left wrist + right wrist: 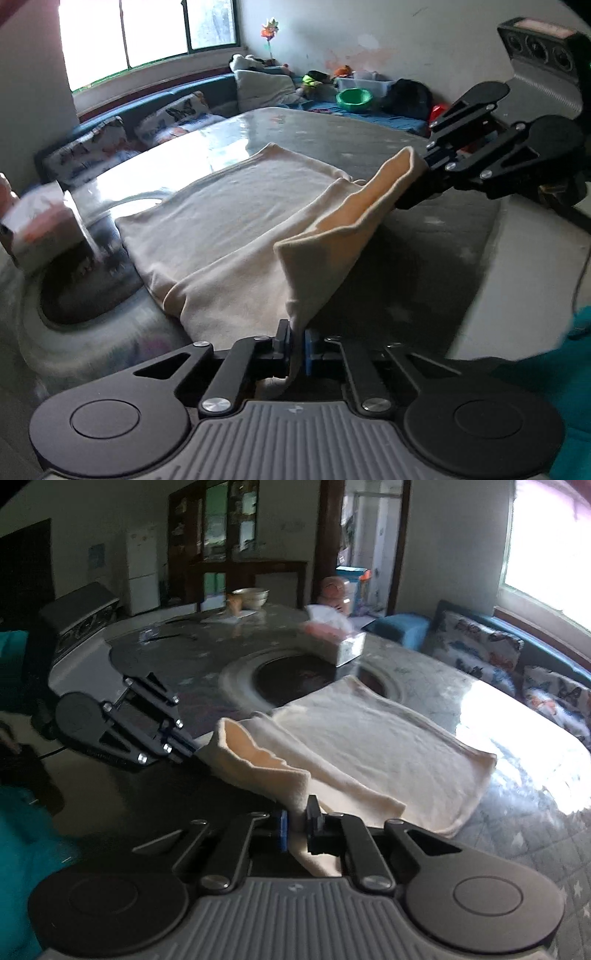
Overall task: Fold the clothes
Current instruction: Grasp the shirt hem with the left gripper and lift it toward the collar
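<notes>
Soft, light cream garment [236, 221] sags; left gripper [297, 347] and right gripper [295, 825] pinch its six-o'clock hem corners

Daylight pours in through a blown-out window [147, 33], leaving the room behind dim. It throws hard white glare across the glossy table [517, 716]. A tissue box [44, 229] near the left wrist view's edge is smeared by motion blur. Fisheye curvature bends both views, with dark vignetted corners.
</notes>
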